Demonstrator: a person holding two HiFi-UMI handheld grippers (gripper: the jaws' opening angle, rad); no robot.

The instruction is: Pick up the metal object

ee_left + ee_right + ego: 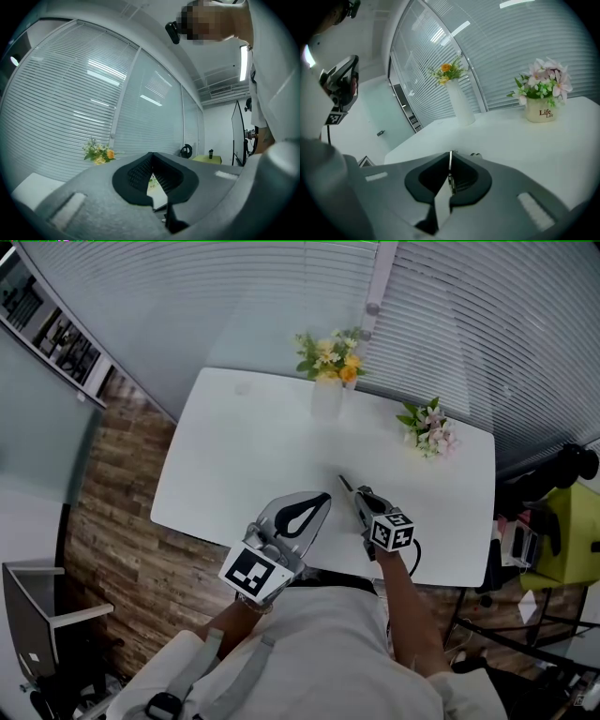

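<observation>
Lifting looks to be the step in hand: the right tool [450, 157] is clamped on the thin metal object [450, 176], on the person's side of the pink flower pot [540, 112]. Next, raise it clear of the worktop [234, 446], keeping the grip firm. The left tool [152, 157] is closed and empty.
</observation>
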